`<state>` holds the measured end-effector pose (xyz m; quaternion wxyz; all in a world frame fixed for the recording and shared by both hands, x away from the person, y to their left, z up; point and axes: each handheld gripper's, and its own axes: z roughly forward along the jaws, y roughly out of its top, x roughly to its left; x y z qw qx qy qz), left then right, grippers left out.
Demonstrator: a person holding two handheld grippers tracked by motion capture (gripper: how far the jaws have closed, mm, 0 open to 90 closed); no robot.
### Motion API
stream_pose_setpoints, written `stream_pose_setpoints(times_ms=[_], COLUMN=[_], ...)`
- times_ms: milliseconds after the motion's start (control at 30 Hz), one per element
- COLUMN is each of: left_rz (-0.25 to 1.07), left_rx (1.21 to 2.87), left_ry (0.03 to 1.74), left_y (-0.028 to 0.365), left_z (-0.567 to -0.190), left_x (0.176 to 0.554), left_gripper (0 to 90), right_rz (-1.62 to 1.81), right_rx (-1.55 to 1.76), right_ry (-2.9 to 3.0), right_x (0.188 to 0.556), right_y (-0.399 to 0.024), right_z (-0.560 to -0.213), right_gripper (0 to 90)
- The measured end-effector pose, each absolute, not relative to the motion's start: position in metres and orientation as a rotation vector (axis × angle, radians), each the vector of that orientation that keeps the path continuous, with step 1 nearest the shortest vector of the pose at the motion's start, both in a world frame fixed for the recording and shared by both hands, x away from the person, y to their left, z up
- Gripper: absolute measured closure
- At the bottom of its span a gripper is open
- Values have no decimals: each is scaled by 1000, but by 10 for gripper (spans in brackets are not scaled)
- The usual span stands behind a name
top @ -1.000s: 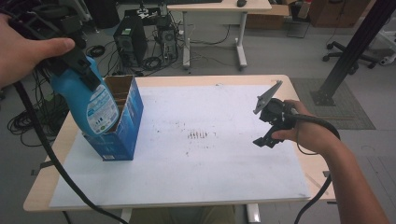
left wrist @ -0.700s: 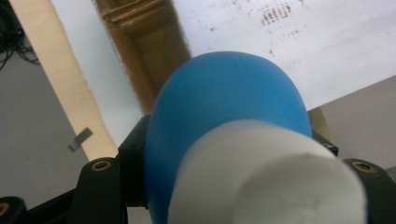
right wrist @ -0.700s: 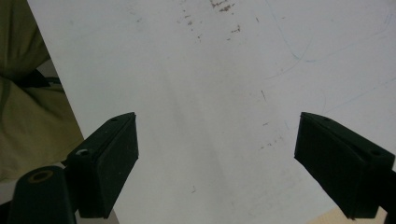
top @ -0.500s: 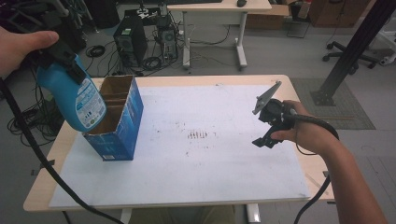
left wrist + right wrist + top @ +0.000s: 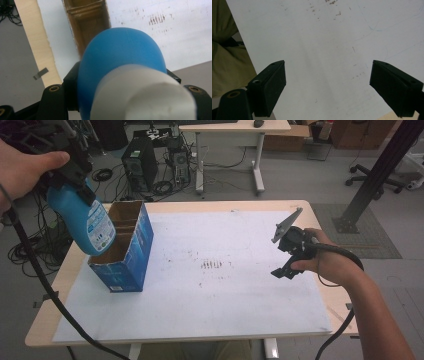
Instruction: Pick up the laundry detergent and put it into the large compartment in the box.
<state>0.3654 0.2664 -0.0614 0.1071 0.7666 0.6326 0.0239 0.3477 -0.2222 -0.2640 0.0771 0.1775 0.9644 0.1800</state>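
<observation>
Two grippers are in use over one table [image 5: 225,320], a pale wooden top covered by a white sheet marked with small dark specks near its middle. The table lies below both grippers.

Next in size, a blue cardboard box [image 5: 127,262] stands open-topped near the table's left edge, directly beneath and slightly to the right of the left gripper [image 5: 75,170]. Brown cardboard dividers split its inside into compartments, seen also in the left gripper view [image 5: 86,22].

A blue bottle [image 5: 87,222] with a printed label hangs from the left gripper, tilted, its rounded base over the box's left rim, above the opening and not yet inside. In the left gripper view the bottle [image 5: 120,65] sits between the black jaws, which are clamped on its upper part just under the white cap [image 5: 147,95].

The right gripper [image 5: 292,255] hovers over the right part of the table, well apart from box and bottle. Its jaws stand spread wide with nothing between them, the white sheet [image 5: 324,50] showing in the gap.
</observation>
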Motion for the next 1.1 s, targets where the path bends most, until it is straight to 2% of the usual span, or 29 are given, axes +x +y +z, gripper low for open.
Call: stream_pose_setpoints(times_ms=[1100], left_rz=[142], left_rx=[2182], left_ry=[1980], left_y=[276], left_z=[-114], left_x=[402], left_gripper=[374], right_rz=[532], right_rx=[581], right_ry=[2895], right_x=[347], right_y=[-234], right_z=[-272], right_gripper=[134])
